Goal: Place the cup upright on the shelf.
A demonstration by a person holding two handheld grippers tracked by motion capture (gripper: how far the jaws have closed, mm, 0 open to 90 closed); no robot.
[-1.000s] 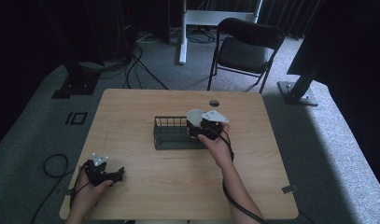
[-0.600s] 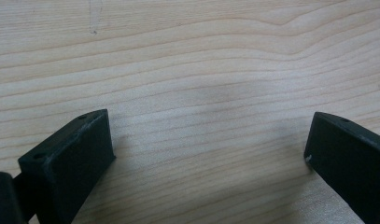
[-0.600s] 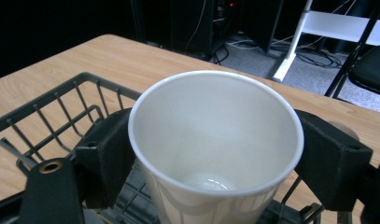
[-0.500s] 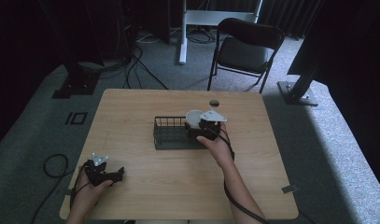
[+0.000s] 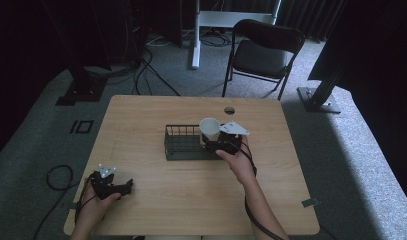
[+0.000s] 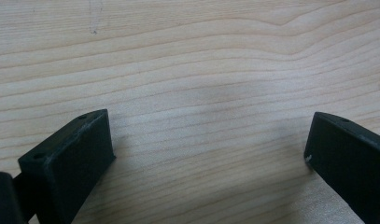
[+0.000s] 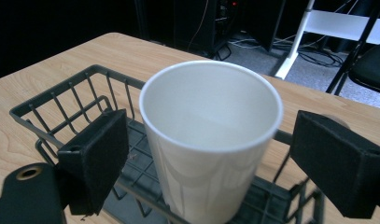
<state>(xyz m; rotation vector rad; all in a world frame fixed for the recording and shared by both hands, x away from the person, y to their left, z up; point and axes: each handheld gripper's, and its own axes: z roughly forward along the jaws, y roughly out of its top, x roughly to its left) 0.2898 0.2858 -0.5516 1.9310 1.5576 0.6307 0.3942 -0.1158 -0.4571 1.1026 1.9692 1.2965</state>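
Note:
A white paper cup stands upright at the right end of a dark wire basket in mid-table. My right gripper is open, one jaw on each side of the cup with a narrow gap to its wall. From above, the cup rises over the basket, and the right gripper reaches in from the basket's right end. My left gripper rests near the table's front left corner. It is open over bare wood with nothing between the jaws.
The wooden table has a small round hole behind the basket. A black folding chair stands beyond the far edge. Cables and stand bases lie on the grey carpet to the left.
The cup and the right gripper have sunk very slightly at the basket's right end. The left gripper has not moved.

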